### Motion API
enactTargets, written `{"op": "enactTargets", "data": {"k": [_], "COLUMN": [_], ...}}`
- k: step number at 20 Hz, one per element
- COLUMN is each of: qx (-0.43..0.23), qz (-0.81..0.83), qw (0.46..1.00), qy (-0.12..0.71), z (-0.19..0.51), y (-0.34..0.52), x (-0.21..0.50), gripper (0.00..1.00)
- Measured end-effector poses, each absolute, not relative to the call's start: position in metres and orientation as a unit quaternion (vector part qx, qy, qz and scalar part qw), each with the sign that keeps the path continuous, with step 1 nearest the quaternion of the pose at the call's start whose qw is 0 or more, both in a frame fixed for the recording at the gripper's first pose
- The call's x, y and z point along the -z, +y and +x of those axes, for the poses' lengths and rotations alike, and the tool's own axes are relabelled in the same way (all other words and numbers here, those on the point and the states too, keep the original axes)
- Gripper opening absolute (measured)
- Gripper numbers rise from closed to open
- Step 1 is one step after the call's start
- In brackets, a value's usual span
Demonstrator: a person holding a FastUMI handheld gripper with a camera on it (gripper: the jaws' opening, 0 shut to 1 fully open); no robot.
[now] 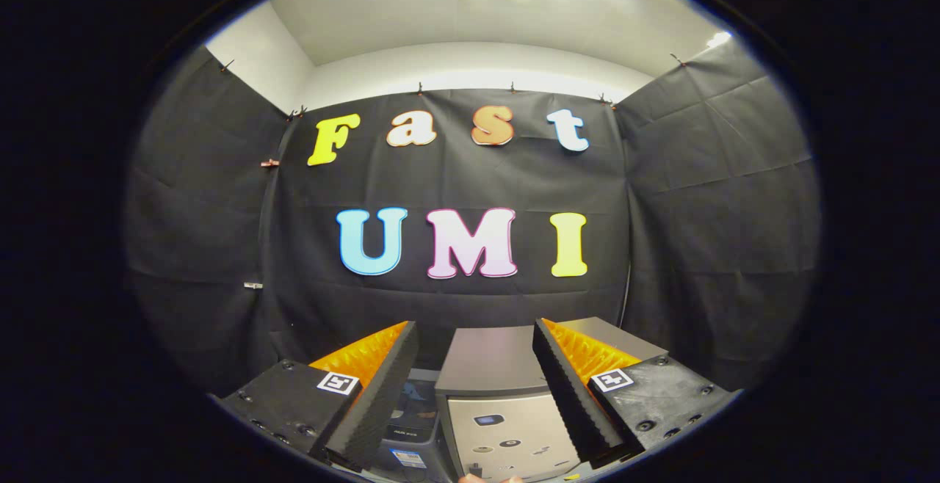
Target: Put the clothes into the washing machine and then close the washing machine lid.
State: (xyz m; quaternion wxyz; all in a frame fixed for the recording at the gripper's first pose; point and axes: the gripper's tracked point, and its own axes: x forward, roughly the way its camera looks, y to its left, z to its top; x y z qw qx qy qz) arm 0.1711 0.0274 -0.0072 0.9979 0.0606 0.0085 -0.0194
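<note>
Claw (476, 365) is spread wide, gripping nothing — washing machine (507, 424) sits between the fingers. Clothes should be light, floppy — pinch a bunched fold.

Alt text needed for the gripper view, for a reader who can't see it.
The tool is open and holds nothing, its fingers spread apart above a grey washing machine whose flat top and control panel show between them. Beyond hangs the booth's black cloth wall under a white ceiling.
</note>
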Motion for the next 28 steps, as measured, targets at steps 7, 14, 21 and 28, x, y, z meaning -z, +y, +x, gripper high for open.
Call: {"op": "enactTargets", "data": {"k": [7,14,21,28], "qx": [0.005,-0.005,-0.016,-0.017], "qz": [0.082,0.058,0.073,0.065], "qw": [0.997,0.998,0.997,0.998], "qy": [0.0,-0.008,0.003,0.001], "z": [0.121,0.097,0.098,0.097], "y": [-0.004,0.008,0.02,0.026], "x": [0.001,-0.004,-0.001,-0.001], "gripper": [0.99,0.99,0.99,0.99]}}
